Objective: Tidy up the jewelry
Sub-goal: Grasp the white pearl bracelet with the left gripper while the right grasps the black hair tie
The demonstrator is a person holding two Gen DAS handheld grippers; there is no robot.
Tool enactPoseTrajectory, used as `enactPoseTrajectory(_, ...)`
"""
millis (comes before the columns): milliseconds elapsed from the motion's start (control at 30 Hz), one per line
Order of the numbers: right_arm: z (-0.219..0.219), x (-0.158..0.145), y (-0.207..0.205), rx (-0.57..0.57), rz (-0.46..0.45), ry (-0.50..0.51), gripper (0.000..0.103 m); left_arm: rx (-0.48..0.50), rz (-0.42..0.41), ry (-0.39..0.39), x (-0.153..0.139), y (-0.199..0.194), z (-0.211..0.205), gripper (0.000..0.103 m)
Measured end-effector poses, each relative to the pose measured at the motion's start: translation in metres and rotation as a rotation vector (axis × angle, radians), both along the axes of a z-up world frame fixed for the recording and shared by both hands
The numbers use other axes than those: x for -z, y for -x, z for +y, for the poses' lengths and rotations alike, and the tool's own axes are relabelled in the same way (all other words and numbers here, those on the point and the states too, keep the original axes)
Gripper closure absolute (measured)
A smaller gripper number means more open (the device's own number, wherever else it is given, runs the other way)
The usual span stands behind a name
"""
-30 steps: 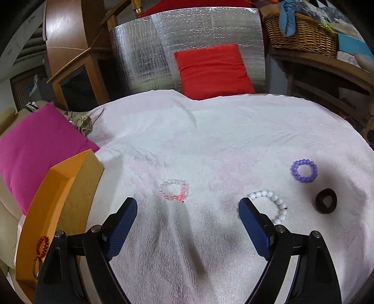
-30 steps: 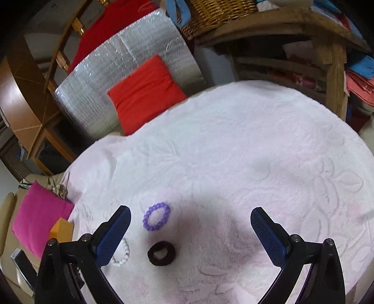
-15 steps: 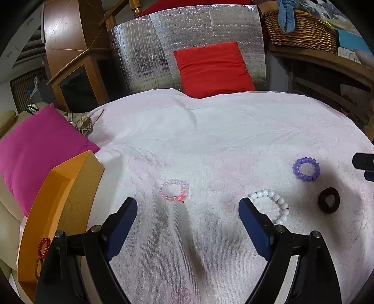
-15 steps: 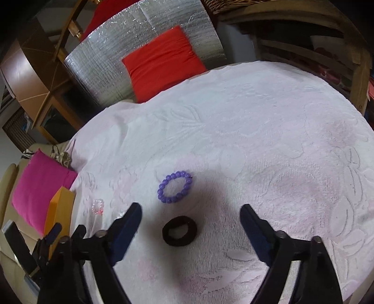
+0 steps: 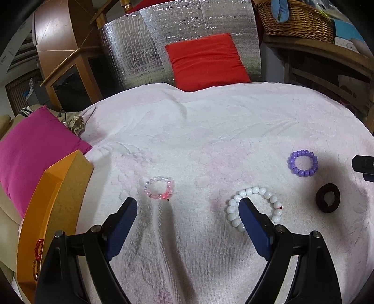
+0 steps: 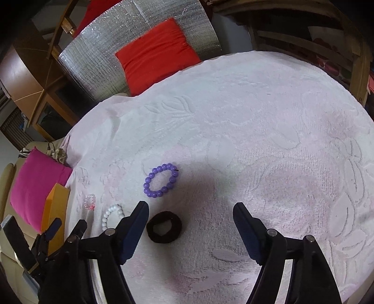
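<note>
On the white towel lie a pink bead bracelet (image 5: 159,190), a white bead bracelet (image 5: 253,211), a purple bead bracelet (image 5: 303,163) and a black hair tie (image 5: 327,197). My left gripper (image 5: 188,204) is open and empty; the pink bracelet lies just ahead of its left finger and the white one behind its right finger. My right gripper (image 6: 190,209) is open and empty, low over the towel, with the hair tie (image 6: 164,227) by its left finger and the purple bracelet (image 6: 161,180) ahead. An orange box (image 5: 50,210) at the left holds a red bead bracelet (image 5: 38,248).
A magenta cushion (image 5: 35,149) lies left of the orange box. A red cushion (image 5: 205,60) leans on a silver foil panel (image 5: 145,49) behind the towel. A wicker basket (image 5: 294,21) sits on a wooden shelf at the back right.
My right gripper has moved down and forward toward the hair tie and purple bracelet, and its jaws have narrowed a little. My left gripper has barely shifted.
</note>
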State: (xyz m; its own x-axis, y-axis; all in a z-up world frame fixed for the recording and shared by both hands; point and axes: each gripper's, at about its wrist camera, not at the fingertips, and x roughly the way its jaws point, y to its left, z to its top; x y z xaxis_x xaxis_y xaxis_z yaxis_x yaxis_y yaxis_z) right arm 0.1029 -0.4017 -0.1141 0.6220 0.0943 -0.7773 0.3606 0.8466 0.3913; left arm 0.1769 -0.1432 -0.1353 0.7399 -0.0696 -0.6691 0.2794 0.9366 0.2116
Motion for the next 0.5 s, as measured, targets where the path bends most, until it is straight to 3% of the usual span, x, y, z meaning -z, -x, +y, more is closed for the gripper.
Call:
enactPoseTrajectory(167, -0.003, 0.002, 0.0, -0.013, -0.001, -0.022, 0.026, 0.004, 0.015, -0.006, 0.003, -0.002, -0.003, 0.014)
enactPoseTrajectory(233, -0.003, 0.004, -0.001, -0.029, -0.002, -0.054, 0.032, 0.014, 0.032, 0.0, 0.005, -0.005, -0.003, 0.014)
enactPoseTrajectory(367, 0.004, 0.011, -0.005, -0.064, 0.018, -0.09, 0.04, 0.036, 0.091, 0.063, 0.006, -0.013, 0.005, 0.014)
enactPoseTrajectory(500, 0.014, 0.017, -0.011, -0.094, 0.038, -0.078, 0.041, 0.047, 0.123, 0.117, 0.005, -0.016, 0.016, 0.014)
